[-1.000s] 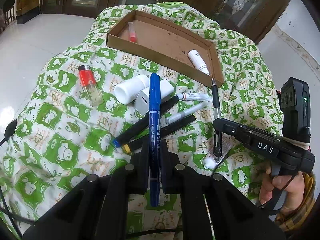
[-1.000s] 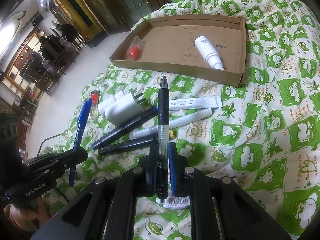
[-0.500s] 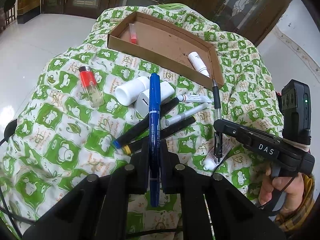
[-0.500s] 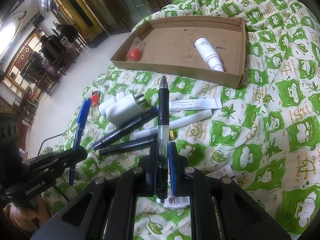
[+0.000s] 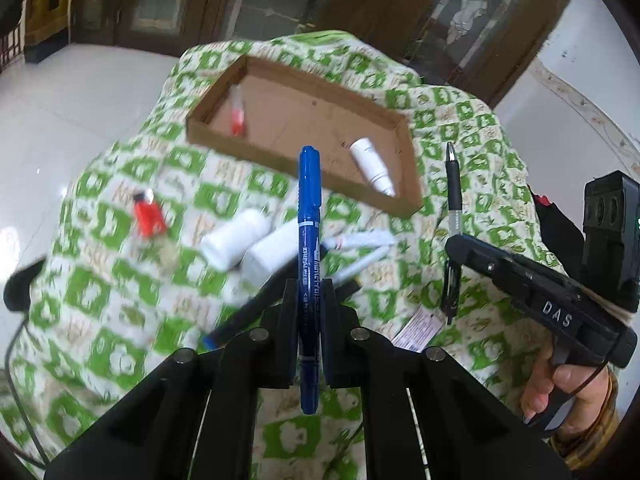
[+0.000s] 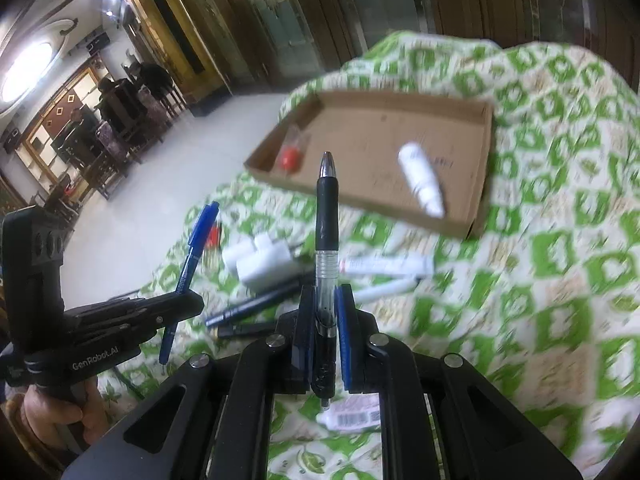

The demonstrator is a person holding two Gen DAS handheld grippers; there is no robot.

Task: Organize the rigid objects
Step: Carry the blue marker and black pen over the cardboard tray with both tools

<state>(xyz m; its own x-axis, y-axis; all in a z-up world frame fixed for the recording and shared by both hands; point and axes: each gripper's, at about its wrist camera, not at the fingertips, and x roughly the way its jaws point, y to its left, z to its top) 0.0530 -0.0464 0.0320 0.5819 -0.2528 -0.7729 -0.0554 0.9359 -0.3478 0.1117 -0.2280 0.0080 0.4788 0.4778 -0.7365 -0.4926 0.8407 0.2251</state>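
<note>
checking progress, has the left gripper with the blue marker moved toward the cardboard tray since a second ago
Yes. In the left wrist view the blue marker tip now overlaps the near wall of the cardboard tray; earlier it stopped short, over the white bottles, so the left gripper moved forward.

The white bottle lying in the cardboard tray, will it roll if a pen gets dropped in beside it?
Probably: the white bottle is round and lies on its side on the flat cardboard tray. It looks small and light, so a nudge may shift it; the walls should contain it.

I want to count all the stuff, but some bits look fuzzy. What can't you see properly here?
- Dark pens on the cloth: left view, motion-blurred and partly behind the left claw.
- Barcode tube: right view, mostly behind the right claw.
- Red lighter: right view, hidden behind the blue marker.
</note>
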